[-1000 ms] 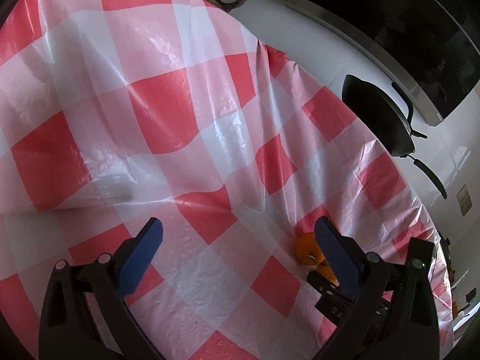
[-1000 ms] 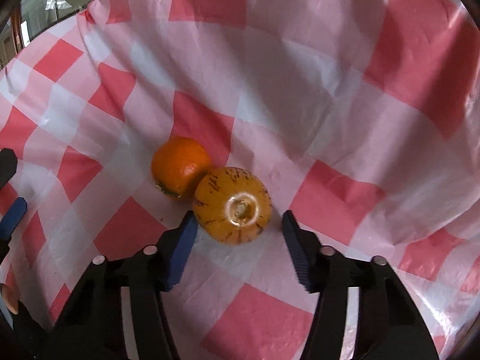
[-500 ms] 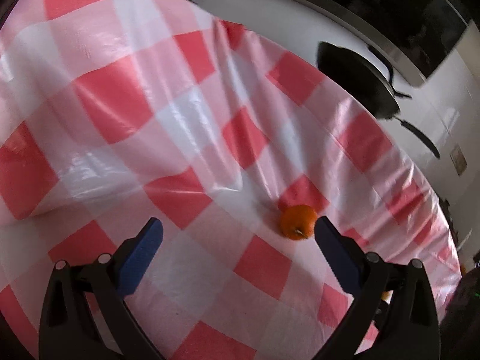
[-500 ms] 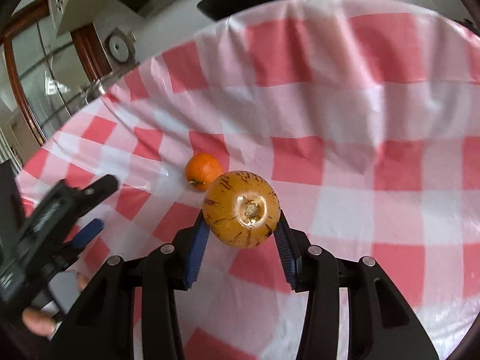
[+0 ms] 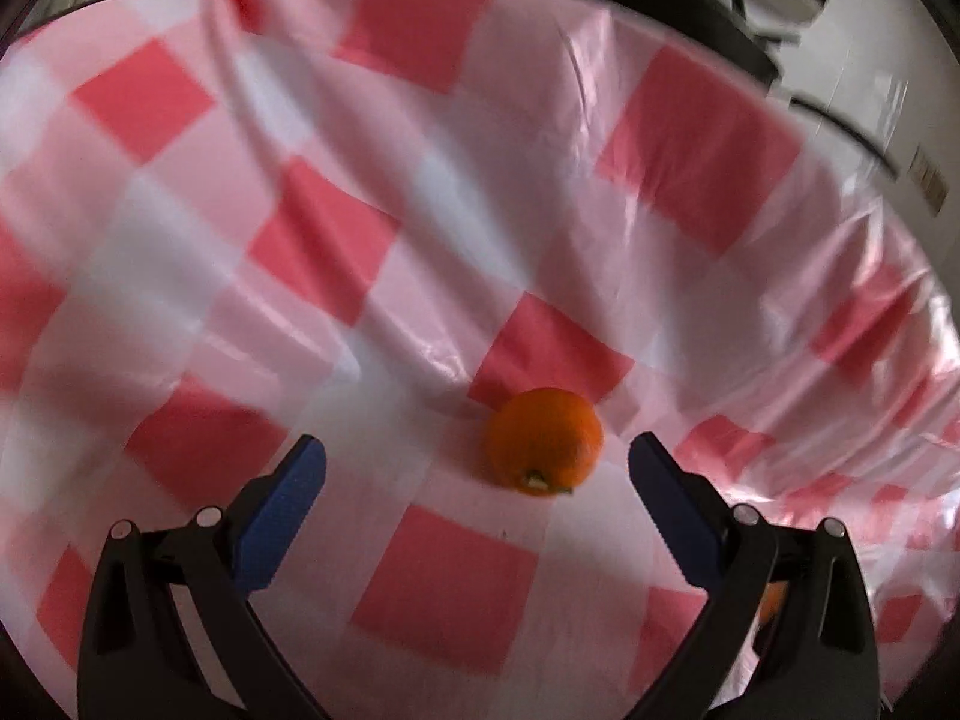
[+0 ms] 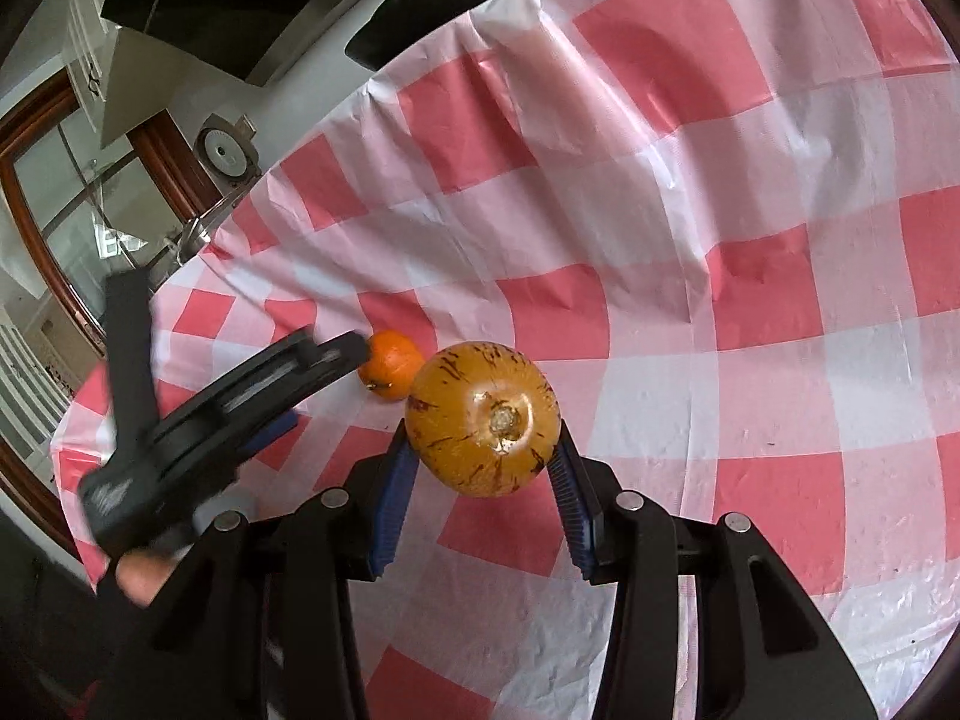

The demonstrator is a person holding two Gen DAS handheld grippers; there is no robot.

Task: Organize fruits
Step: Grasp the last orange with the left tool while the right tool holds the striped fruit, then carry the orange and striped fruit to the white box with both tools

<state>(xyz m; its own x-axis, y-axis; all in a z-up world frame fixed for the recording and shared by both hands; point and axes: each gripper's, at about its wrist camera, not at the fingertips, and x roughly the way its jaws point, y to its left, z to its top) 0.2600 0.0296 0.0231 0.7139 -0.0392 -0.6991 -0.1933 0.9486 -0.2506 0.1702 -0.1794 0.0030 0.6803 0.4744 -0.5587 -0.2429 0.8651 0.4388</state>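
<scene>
Red-and-white checked cloth (image 5: pixel 456 588) covers my desk, wrinkled. Black pan (image 6: pixel 432 6) sits beyond cloth's far edge. My right tongs (image 6: pixel 483 441) clamped on yellow speckled melon (image 6: pixel 483 417), both blue pads pressing its sides, melon raised off cloth; these jaws have just been closing onto it. My left tongs (image 5: pixel 477 462) apart, nothing between pads. Orange (image 5: pixel 543 441) lies on cloth just ahead of them, nearer right pad, untouched, stem end toward camera.
</scene>
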